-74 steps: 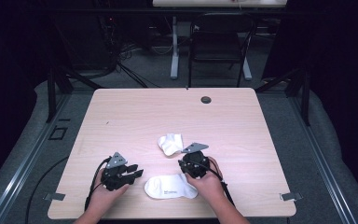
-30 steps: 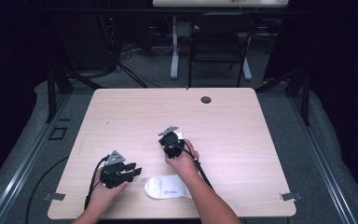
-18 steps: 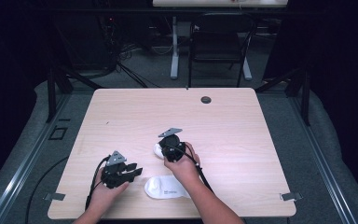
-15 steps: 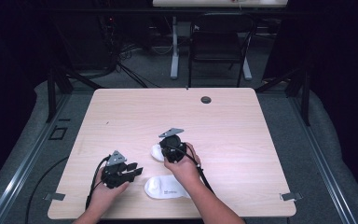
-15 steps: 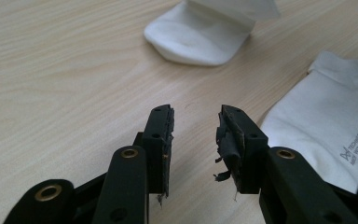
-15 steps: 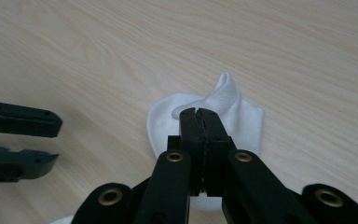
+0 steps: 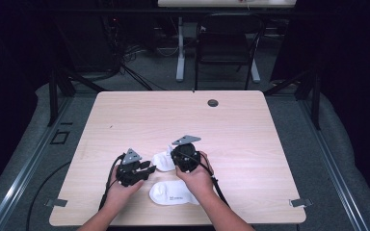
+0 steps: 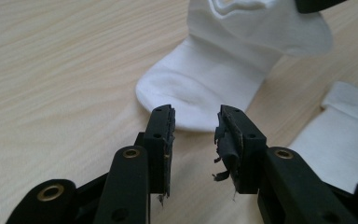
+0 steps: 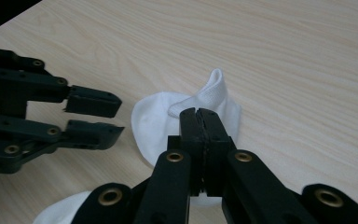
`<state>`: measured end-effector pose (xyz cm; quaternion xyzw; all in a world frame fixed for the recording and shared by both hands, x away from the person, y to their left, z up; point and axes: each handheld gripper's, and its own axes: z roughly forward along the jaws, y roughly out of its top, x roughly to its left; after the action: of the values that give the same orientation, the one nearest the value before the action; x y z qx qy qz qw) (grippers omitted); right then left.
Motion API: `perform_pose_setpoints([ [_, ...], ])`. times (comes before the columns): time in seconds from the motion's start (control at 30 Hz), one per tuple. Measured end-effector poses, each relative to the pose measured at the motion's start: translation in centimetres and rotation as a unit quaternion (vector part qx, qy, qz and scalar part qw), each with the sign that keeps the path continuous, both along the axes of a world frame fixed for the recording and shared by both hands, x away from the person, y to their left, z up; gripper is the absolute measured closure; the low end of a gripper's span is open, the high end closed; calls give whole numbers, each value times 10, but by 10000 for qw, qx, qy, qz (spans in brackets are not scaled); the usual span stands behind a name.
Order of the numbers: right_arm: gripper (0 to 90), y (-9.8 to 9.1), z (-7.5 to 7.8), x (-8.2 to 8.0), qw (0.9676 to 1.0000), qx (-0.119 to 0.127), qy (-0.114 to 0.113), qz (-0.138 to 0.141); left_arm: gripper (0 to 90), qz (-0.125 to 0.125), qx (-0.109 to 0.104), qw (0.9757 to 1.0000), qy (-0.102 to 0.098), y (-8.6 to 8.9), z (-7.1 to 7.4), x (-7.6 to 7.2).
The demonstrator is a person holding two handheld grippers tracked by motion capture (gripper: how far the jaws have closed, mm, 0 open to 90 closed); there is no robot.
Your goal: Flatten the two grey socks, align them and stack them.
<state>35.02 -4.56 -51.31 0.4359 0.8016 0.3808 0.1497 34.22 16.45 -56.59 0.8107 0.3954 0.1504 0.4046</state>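
Two white socks are on the light wooden table (image 7: 250, 130). One sock (image 7: 173, 193) lies flat near the front edge. My right gripper (image 7: 175, 160) is shut on the cuff of the other sock (image 7: 161, 161), which it holds raised (image 9: 214, 91), while the toe end rests on the wood (image 8: 205, 88). My left gripper (image 7: 148, 169) stands open, its jaws partly apart just short of that toe (image 8: 195, 123). In the right gripper view the left gripper (image 9: 119, 117) comes in from the left beside the held sock (image 9: 151, 123).
A small dark round grommet (image 7: 213, 102) sits near the table's far edge. Behind the table stand a dark chair (image 7: 226, 48) and a desk leg (image 7: 179, 53) on grey floor. The flat sock's cuff (image 8: 349, 130) lies to the right of my left jaws.
My right gripper moved from beside the flat sock up to the far sock, shut on it, and has drawn it toward the person. My left gripper edged right, closer to the sock's toe.
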Motion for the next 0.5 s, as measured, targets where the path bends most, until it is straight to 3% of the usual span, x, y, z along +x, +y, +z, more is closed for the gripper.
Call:
perform_pose_setpoints([
  [0.17, 900, -3, -1, -2, 10000, 59, -17, -13, 666, 3, 122, 9999, 82, -13, -6, 10],
  [0.4, 900, -10, 2, -5, 9999, 54, -62, -57, 646, -45, 257, 9993, 277, -15, -15, 15],
  [0.5, 900, -17, 3, -6, 9999, 106, -46, -118, 634, -101, 275, 9993, 227, -14, -16, 15],
])
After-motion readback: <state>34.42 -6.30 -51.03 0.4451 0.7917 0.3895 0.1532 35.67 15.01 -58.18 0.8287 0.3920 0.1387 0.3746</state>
